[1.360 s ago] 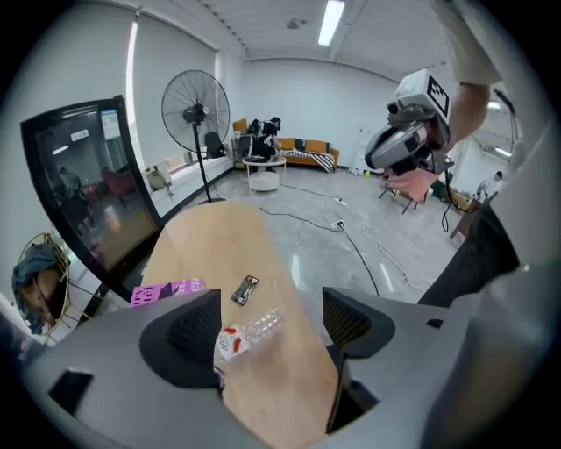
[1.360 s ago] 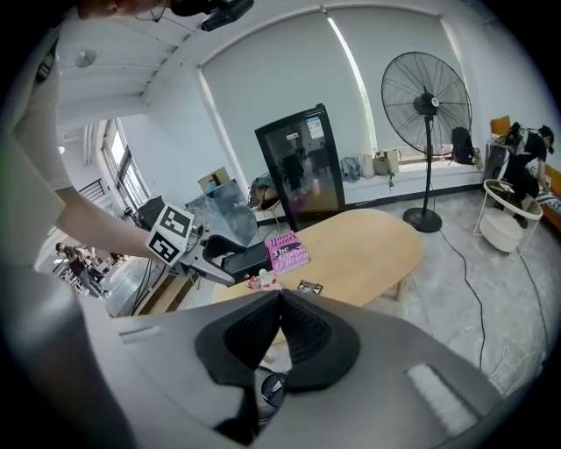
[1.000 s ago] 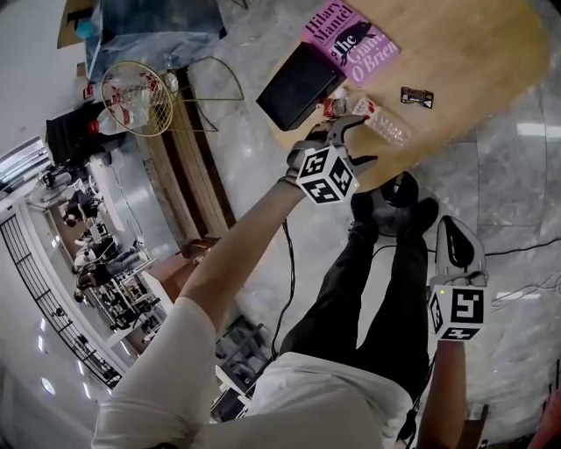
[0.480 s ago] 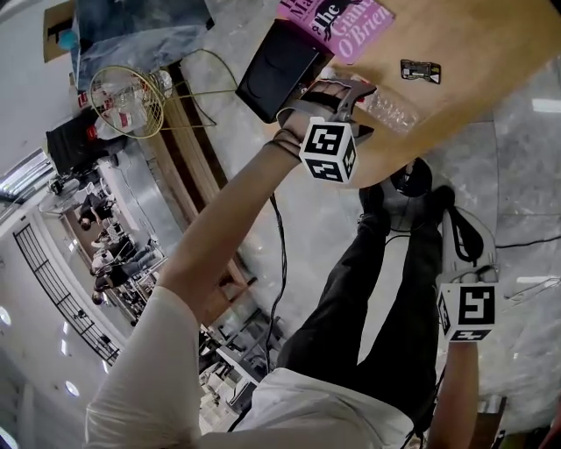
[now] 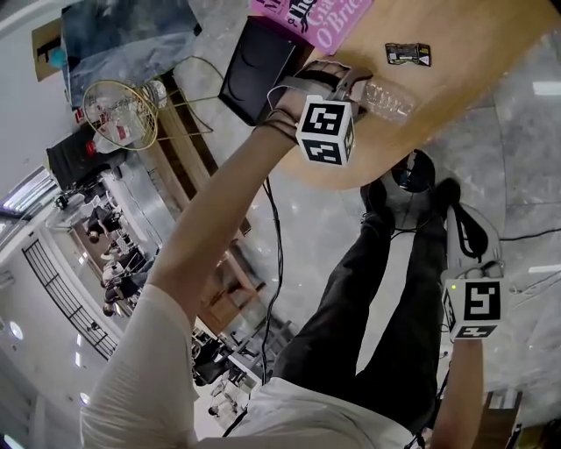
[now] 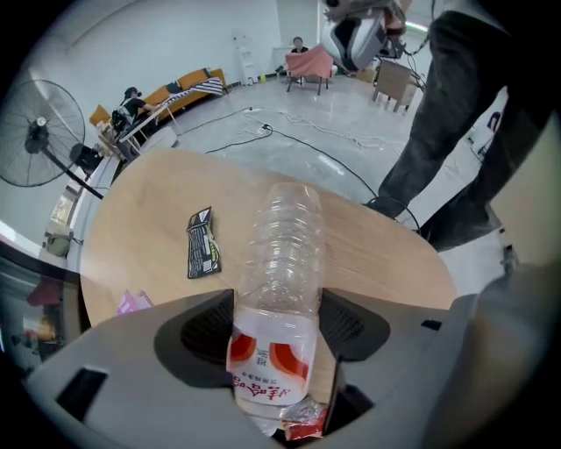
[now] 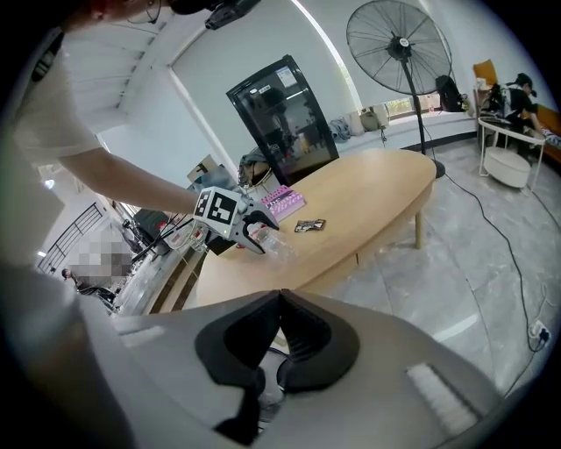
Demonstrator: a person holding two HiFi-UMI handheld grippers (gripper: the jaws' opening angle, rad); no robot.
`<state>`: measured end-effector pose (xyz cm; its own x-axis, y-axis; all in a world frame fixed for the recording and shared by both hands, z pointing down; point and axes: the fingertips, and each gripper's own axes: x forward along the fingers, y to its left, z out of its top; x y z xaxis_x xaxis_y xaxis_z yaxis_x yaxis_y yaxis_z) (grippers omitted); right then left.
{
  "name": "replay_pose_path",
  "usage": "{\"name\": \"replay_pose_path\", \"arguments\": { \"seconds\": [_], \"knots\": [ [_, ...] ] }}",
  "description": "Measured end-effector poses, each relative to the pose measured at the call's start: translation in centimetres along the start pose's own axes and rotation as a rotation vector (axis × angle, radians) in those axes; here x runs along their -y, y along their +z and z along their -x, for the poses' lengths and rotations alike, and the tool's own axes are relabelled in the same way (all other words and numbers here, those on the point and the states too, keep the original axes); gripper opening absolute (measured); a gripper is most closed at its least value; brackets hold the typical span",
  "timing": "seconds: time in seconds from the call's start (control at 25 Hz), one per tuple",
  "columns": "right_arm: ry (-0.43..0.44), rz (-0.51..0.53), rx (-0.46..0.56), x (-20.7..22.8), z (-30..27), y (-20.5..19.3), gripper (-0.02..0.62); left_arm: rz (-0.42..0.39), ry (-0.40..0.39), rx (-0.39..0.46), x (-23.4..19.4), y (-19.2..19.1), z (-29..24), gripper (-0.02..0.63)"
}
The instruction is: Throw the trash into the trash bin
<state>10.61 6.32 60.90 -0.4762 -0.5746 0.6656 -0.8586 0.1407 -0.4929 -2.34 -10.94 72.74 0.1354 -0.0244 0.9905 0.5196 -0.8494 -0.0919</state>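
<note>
A clear plastic bottle [image 6: 280, 254] with a red and white label lies on the wooden table [image 6: 149, 202]. My left gripper [image 6: 279, 307] points down over it. Its jaws have just been closing, and their pads now meet the bottle's sides at the label end. From the head view, the left gripper [image 5: 351, 83] covers one end of the bottle [image 5: 390, 103]. A small dark wrapper [image 6: 202, 243] lies flat further along the table. My right gripper [image 5: 463, 237] hangs low beside the person's legs, shut and holding nothing.
A wire basket [image 5: 123, 110] with some rubbish in it stands on the floor to the left of the table. On the table's near end lie a pink book [image 5: 307, 10] and a black box [image 5: 254, 66]. A standing fan [image 7: 399, 44] is behind the table; cables cross the floor.
My left gripper has come down over the bottle and rolled, so its jaws now straddle it. The right gripper has sunk lower beside the legs.
</note>
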Motion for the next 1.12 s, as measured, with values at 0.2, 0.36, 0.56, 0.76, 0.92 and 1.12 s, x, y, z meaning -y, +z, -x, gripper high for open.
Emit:
{"name": "replay_pose_path", "arguments": {
  "seconds": [0.2,0.36,0.56,0.76,0.92,1.12],
  "knots": [
    [-0.011,-0.015,0.000,-0.2,0.4,-0.6,0.011,0.001,0.000,0.044,1.0,1.9,1.1,0.293],
    [-0.011,-0.011,-0.004,-0.6,0.8,-1.0,0.011,0.023,-0.023,0.071,2.8,3.6,2.1,0.293],
    [-0.008,-0.005,-0.012,-0.7,1.3,-2.1,0.011,0.028,-0.047,0.083,6.0,5.6,3.1,0.293],
    [-0.006,-0.013,-0.031,-0.5,0.9,-3.6,0.011,0.075,-0.060,0.085,8.8,6.8,3.2,0.293],
    [0.015,0.008,-0.050,-1.4,0.8,-4.8,0.011,0.145,-0.062,0.080,11.3,7.5,3.9,0.293],
    [0.043,0.093,-0.088,-2.5,0.5,-6.3,0.011,0.256,-0.068,0.083,15.7,9.4,4.8,0.295]
  ]
}}
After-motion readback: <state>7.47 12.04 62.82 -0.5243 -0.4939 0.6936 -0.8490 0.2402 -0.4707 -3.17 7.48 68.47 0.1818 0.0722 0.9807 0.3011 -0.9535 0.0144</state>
